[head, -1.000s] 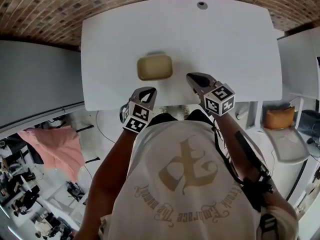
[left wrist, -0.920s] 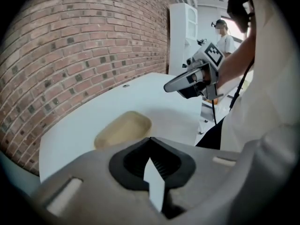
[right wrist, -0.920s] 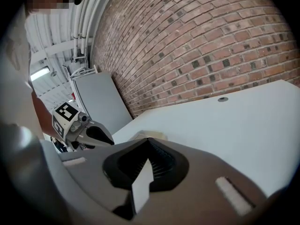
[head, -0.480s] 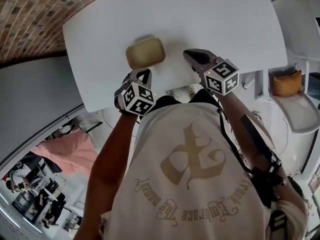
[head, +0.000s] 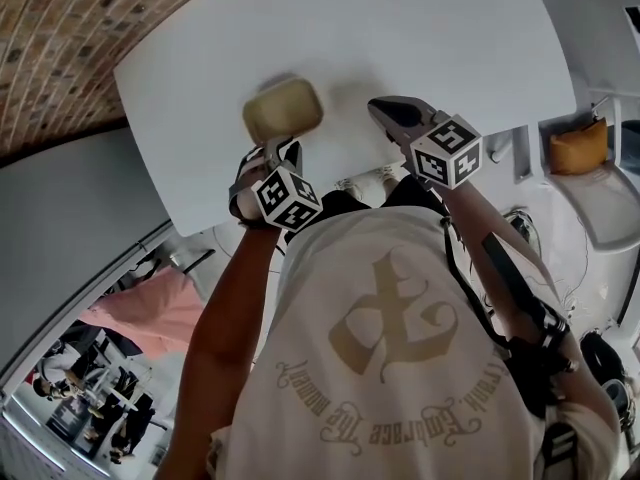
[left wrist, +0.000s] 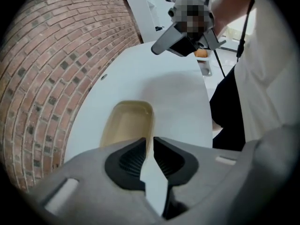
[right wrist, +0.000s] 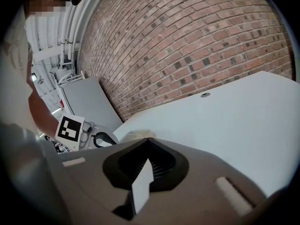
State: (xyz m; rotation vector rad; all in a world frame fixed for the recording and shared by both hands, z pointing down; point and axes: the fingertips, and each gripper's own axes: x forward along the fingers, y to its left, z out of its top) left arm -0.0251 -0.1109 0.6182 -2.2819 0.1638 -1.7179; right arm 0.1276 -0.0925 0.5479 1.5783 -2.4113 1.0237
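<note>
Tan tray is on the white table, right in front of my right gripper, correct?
Not quite. The tray is on the white table, but it sits right in front of the left gripper, not the right. The left gripper view shows it just beyond those jaws, which stand slightly apart. In the head view the right gripper is over bare table, off to the tray's side.

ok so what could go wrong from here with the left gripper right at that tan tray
1. The left gripper sits at the near rim of the shallow tan rounded-rectangle tray with its jaws only a narrow slit apart. It may shove the tray across the smooth white table rather than grip the rim.
2. The right gripper is shut and off to the side, clear of the tray, so nothing would likely steady the tray if it slides.
</note>
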